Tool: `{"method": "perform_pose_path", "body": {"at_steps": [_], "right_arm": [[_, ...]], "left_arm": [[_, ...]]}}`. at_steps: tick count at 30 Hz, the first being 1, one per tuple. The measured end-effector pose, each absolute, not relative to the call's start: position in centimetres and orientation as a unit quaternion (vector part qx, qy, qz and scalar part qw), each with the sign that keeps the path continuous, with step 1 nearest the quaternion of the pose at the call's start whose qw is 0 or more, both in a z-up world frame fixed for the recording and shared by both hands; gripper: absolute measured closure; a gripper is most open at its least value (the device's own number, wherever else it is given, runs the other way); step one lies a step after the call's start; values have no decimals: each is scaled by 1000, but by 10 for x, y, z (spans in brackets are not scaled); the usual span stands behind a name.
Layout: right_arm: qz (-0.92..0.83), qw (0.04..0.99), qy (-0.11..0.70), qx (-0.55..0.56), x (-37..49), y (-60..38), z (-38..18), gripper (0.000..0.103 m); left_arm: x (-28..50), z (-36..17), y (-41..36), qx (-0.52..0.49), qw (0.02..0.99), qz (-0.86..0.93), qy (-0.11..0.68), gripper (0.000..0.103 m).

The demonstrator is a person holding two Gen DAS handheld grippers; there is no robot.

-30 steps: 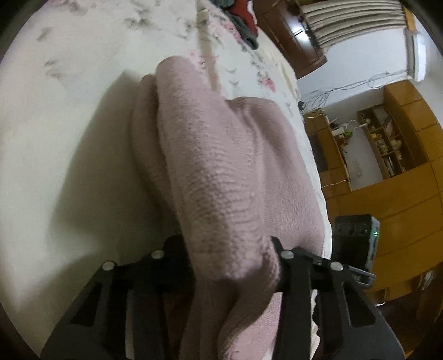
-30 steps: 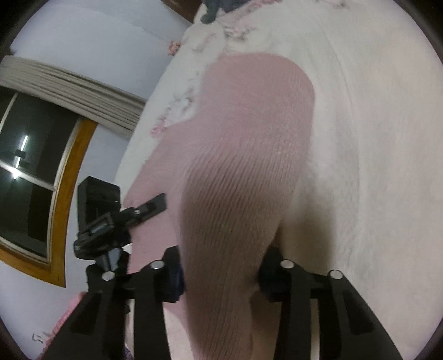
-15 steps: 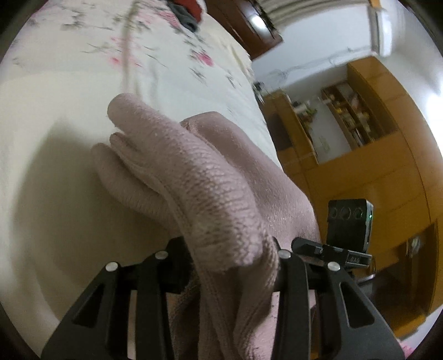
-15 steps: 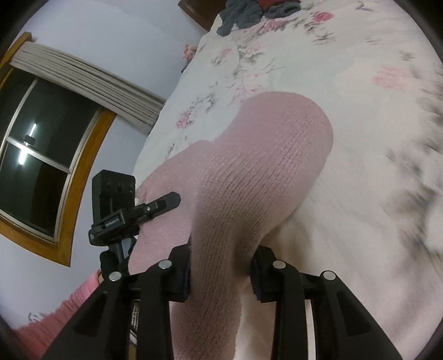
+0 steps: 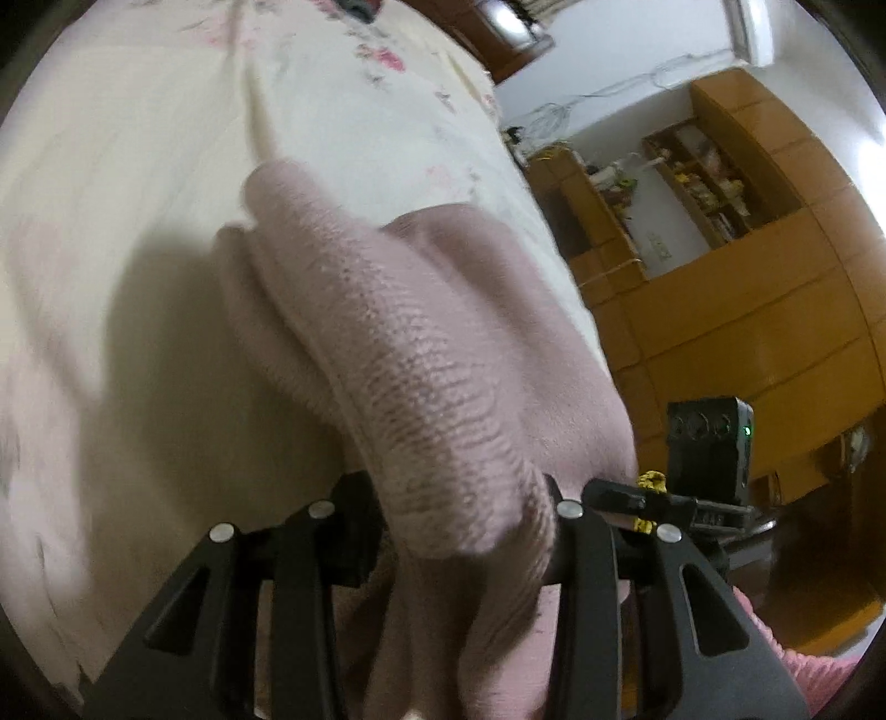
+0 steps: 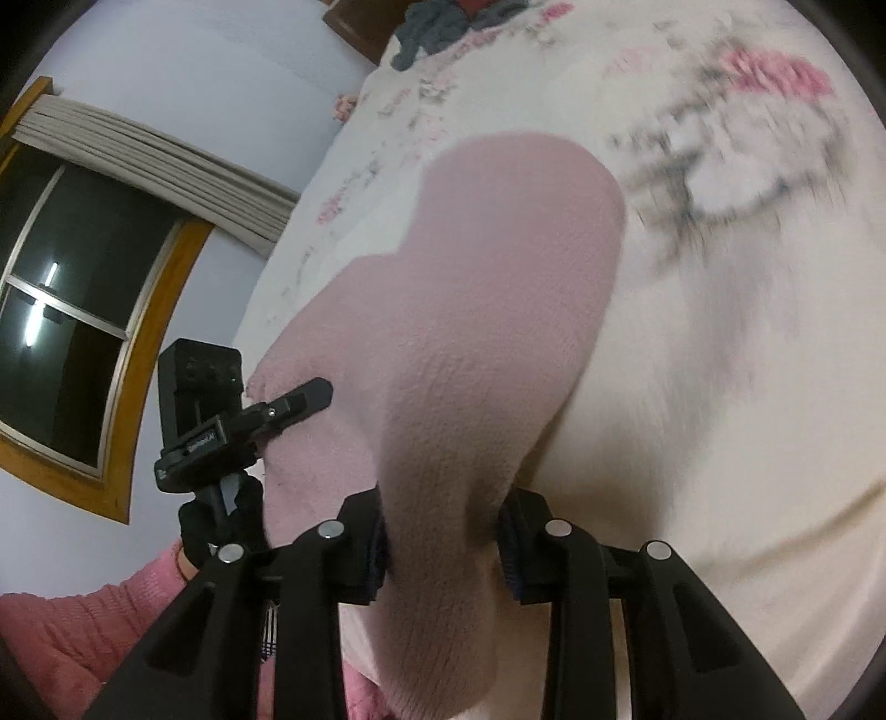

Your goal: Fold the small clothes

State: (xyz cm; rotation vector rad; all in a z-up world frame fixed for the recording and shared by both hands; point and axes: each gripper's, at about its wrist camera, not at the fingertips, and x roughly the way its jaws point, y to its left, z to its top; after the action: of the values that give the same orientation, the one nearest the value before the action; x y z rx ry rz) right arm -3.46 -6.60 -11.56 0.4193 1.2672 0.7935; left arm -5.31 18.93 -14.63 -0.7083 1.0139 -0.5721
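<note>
A pale pink knit garment (image 5: pixel 421 365) drapes over and between the fingers of my left gripper (image 5: pixel 459 531), which is shut on a thick fold of it above the bed. In the right wrist view the same pink knit (image 6: pixel 470 332) bulges forward from my right gripper (image 6: pixel 443 526), also shut on a bunched edge. The other gripper shows at the left of that view as a black device (image 6: pixel 221 421) held by a gloved hand (image 6: pixel 221 520), touching the knit's far edge. The fabric hides the fingertips in both views.
A cream bedspread with pink flowers (image 5: pixel 138 221) lies under the garment. Dark clothes (image 6: pixel 443 27) are piled at the bed's far end. Wooden wardrobes and shelves (image 5: pixel 747 288) stand to the right of the bed. A window with curtains (image 6: pixel 72 310) is on the left wall.
Both grippers have carried the pink knit forward over the bed and lifted it. The fold has swung, and more of the flowered spread shows beyond it. Both stay shut on the fabric.
</note>
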Motion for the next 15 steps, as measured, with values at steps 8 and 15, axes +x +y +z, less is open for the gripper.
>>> {"method": "perform_pose_path", "body": {"at_steps": [8, 15], "right_arm": [[336, 712, 582, 203, -54, -65, -157, 62], [306, 757, 551, 171, -88, -87, -109, 54]], "left_arm": [[-64, -178, 199, -344, 775, -227, 480, 55], [-96, -125, 202, -275, 827, -157, 465, 49]]}}
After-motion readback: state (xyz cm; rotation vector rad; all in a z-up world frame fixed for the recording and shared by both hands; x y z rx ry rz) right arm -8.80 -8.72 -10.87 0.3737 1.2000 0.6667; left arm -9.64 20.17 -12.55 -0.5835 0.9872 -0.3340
